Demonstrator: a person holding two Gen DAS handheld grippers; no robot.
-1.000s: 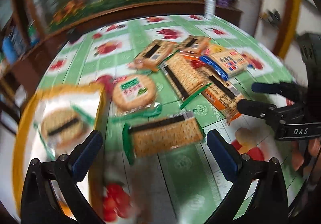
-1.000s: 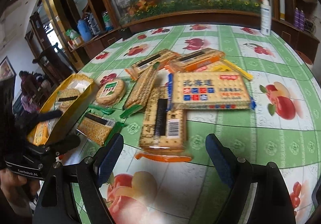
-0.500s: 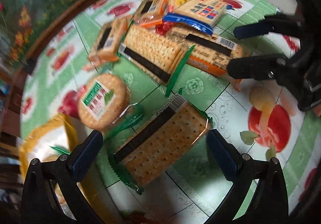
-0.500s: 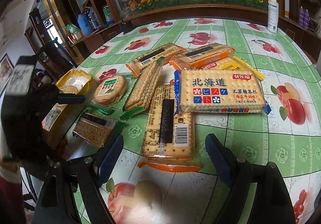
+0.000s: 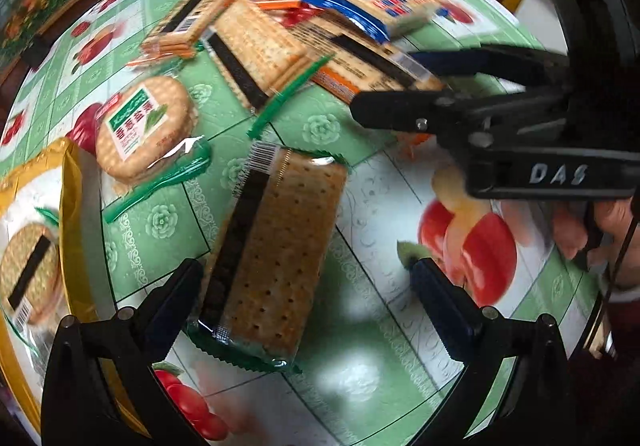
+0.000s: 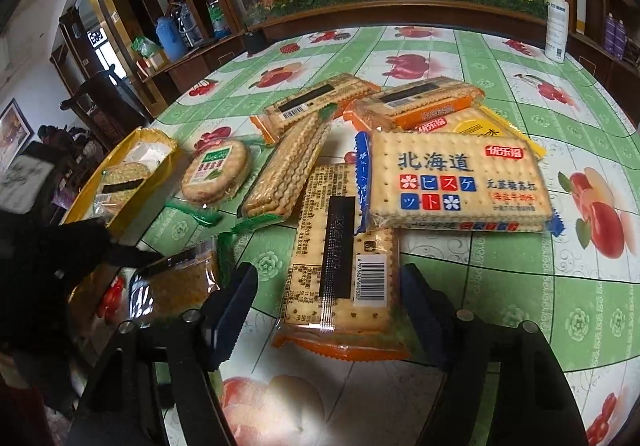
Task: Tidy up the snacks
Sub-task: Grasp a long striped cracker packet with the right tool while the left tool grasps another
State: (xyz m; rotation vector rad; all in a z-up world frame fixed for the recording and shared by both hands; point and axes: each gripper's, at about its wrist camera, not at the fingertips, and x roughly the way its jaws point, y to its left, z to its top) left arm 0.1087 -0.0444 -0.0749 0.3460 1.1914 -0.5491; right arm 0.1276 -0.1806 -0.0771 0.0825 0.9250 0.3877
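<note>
A green-wrapped cracker pack [image 5: 276, 246] lies flat on the fruit-print tablecloth, and my left gripper [image 5: 306, 298] hangs open over its near end. The pack sits close to the left finger and far from the right one. In the right wrist view the same pack [image 6: 180, 286] shows at lower left. My right gripper [image 6: 328, 302] straddles an orange-wrapped pack with a barcode [image 6: 340, 258]. Its jaws are closing, with a gap still showing on the left side. A yellow tray [image 5: 72, 206] at the left holds a round cracker pack.
A loose round cracker pack [image 5: 144, 130], a blue-wrapped pack [image 6: 456, 182] and several other packs are piled mid-table. A white spray bottle [image 6: 557, 22] stands at the far right edge. A hand [image 5: 580, 230] holds the right gripper. Wooden cabinets ring the table.
My left gripper has sunk and tipped down over the green pack, which now lies lengthwise between its fingers. The right jaws have narrowed around the orange pack.
</note>
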